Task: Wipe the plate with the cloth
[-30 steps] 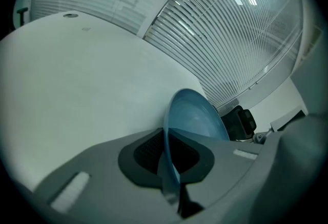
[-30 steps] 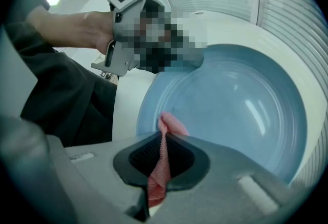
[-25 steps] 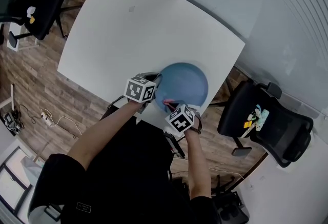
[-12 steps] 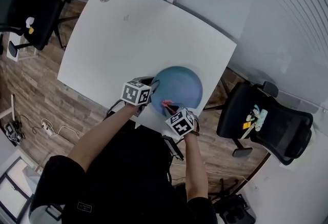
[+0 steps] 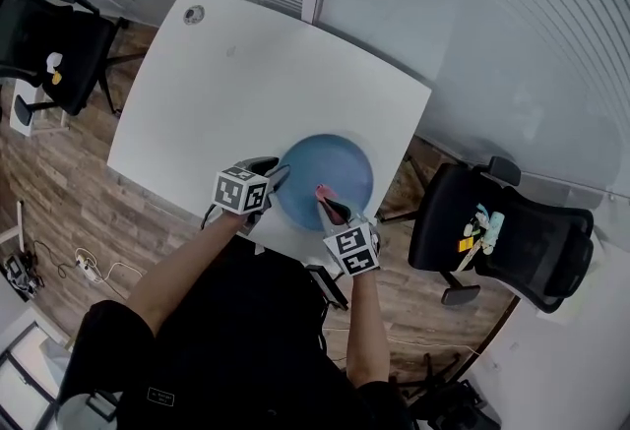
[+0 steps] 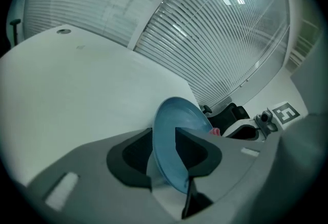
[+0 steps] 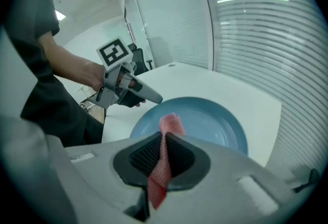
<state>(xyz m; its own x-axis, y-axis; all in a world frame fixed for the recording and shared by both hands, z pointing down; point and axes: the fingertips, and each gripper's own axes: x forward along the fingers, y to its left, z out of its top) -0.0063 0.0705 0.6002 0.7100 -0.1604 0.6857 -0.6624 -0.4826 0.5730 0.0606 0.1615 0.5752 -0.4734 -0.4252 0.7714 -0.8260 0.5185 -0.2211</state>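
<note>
My left tongs (image 5: 279, 174) sit at the plate's 9 o'clock rim. That forearm comes in from 7 o'clock, and the tongs tip downward and aim toward 2 o'clock. Their jaws have just been opening and now stand apart, with the edge of the blue plate (image 5: 335, 162) between them and not pinched. My right tongs (image 5: 333, 207) reach in from 6 o'clock on a nearly straight forearm, angled down over the plate's near rim. They are clamped on the pink cloth (image 7: 169, 124), whose free end pokes out above the plate. The plate lies at the 5 o'clock corner of the white surface (image 5: 236, 74).
</note>
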